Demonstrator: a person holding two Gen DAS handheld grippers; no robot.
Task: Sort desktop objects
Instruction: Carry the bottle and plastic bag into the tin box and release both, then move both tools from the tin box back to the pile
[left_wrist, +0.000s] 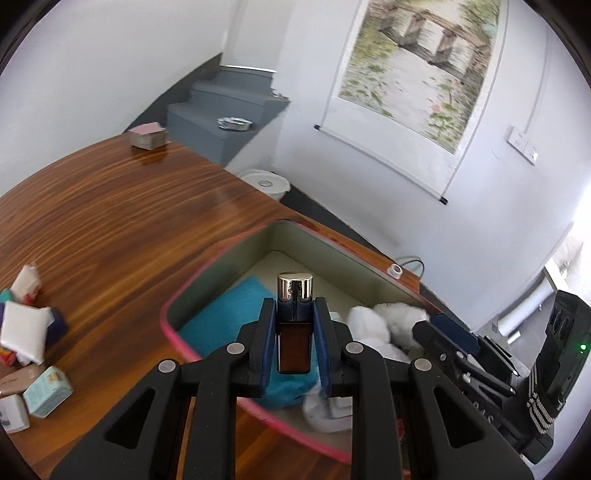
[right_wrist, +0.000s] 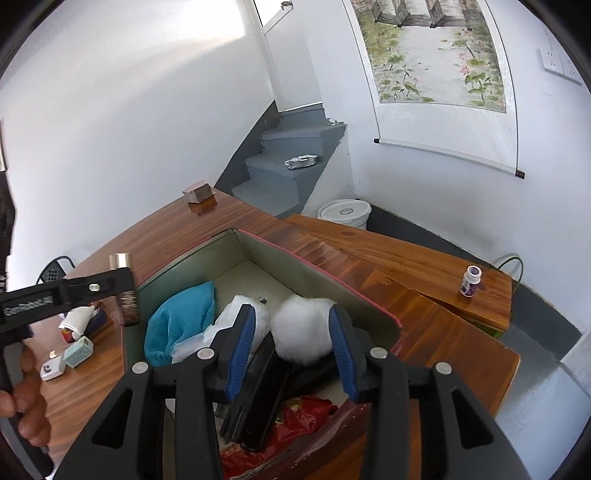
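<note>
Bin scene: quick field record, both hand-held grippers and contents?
left hand-held gripper: shut on brown bottle, gold cap, above the bin
right hand-held gripper: open, over the bin, white fluffy ball between the pads
bin: pink-rimmed; blue cloth, black items, red packet
table: small boxes at left

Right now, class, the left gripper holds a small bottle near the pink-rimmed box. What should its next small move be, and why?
Probably carry the bottle a little further over the box and lower it onto the blue towel. The left gripper is shut on it, and the right gripper hangs open above the white fluff, leaving the towel side free.
</note>
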